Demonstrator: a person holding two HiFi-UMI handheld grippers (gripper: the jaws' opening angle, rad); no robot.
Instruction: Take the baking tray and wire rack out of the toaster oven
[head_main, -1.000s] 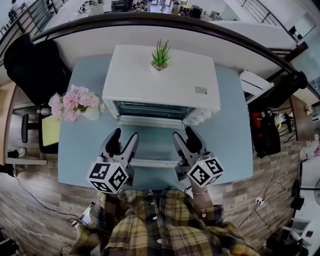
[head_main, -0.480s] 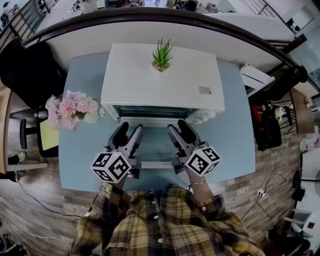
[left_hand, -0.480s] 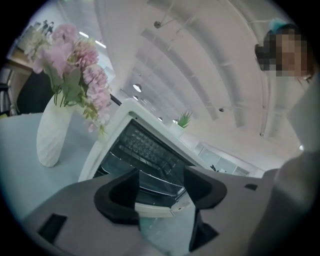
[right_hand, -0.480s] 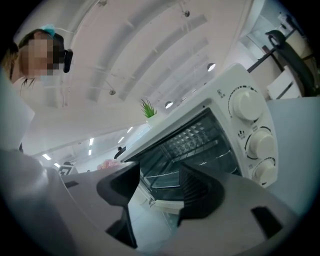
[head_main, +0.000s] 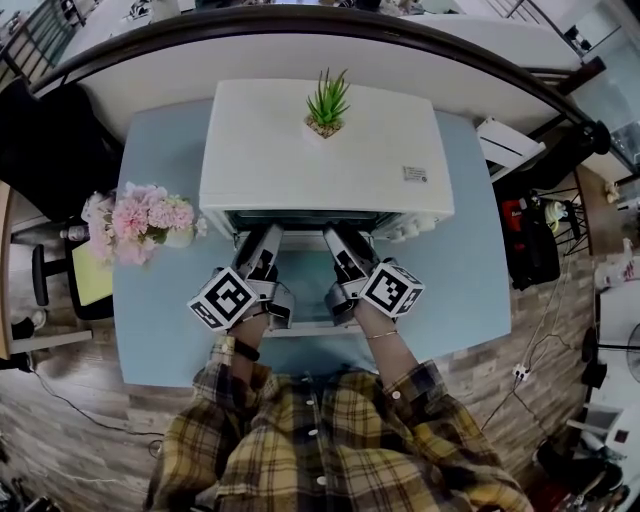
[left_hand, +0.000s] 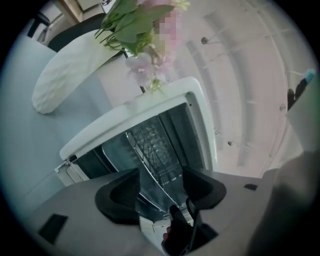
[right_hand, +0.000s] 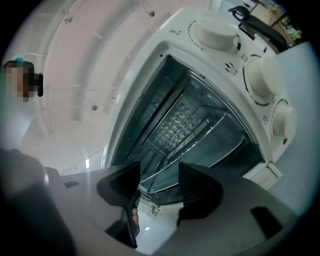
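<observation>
left claw (left_hand: 160, 189) wide but just closing a touch, right claw (right_hand: 157, 186) wide, both empty, wire rack (left_hand: 150, 143) dead ahead

Boxy white toaster oven (head_main: 325, 150): smooth glossy painted metal. Thin silver wire rack (right_hand: 197, 136): shiny bare metal. Flat grey baking tray (right_hand: 210, 159): dull-sheened metal. Pale blue tabletop (head_main: 160, 290): smooth, matt.

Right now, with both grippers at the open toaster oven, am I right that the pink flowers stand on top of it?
Not quite. The head view shows the pink flowers on the blue table beside the toaster oven; the green plant is what stands on top.
</observation>
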